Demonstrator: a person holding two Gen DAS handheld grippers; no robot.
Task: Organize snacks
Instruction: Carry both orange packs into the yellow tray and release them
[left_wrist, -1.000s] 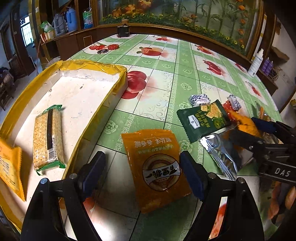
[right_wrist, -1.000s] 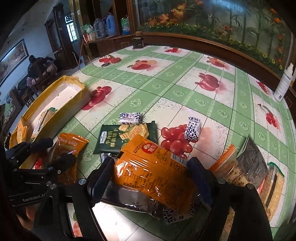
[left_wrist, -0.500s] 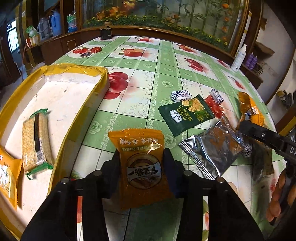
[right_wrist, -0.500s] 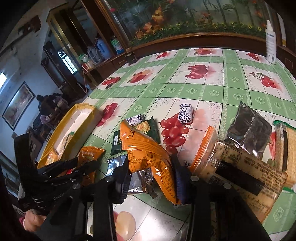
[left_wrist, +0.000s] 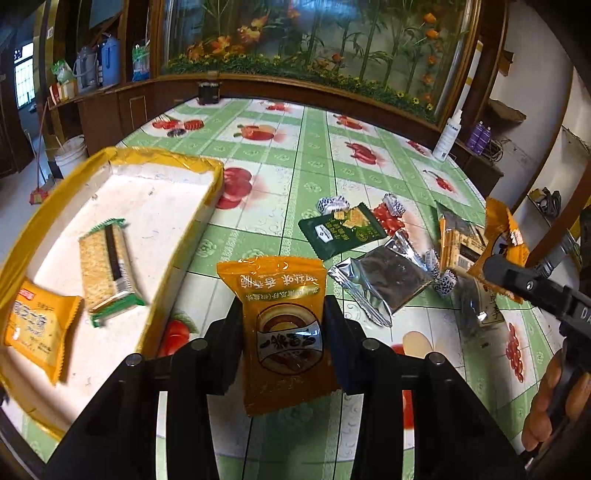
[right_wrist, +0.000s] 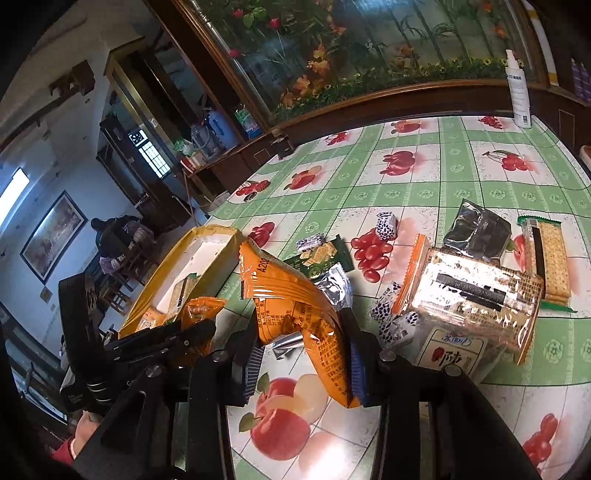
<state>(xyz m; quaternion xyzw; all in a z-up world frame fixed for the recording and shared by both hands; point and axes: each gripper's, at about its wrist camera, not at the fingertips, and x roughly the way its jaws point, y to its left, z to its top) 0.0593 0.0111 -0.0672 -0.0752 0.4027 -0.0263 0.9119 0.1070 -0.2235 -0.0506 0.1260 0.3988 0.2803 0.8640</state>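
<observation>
My left gripper (left_wrist: 284, 332) is shut on a small orange snack packet (left_wrist: 282, 325) and holds it above the table, just right of the yellow-edged tray (left_wrist: 177, 236). The tray holds a cracker pack (left_wrist: 107, 266) and an orange packet (left_wrist: 37, 325). My right gripper (right_wrist: 303, 354) is shut on a larger orange snack bag (right_wrist: 295, 306), lifted off the table. That bag (left_wrist: 502, 236) and the right gripper also show at the right of the left wrist view. The left gripper with its packet (right_wrist: 201, 308) shows at the left of the right wrist view.
On the fruit-print tablecloth lie a dark green packet (left_wrist: 341, 230), a silver foil pack (left_wrist: 384, 280), small black-and-white candies (right_wrist: 393, 319), a clear biscuit pack (right_wrist: 469, 295), a cracker pack (right_wrist: 546, 258) and a dark foil pack (right_wrist: 476, 229). A white spray bottle (right_wrist: 519, 92) stands at the far edge.
Both grippers shut on their packets and lifted them off the table. The left one has risen with the small orange packet; the right one has tilted up its orange bag.
</observation>
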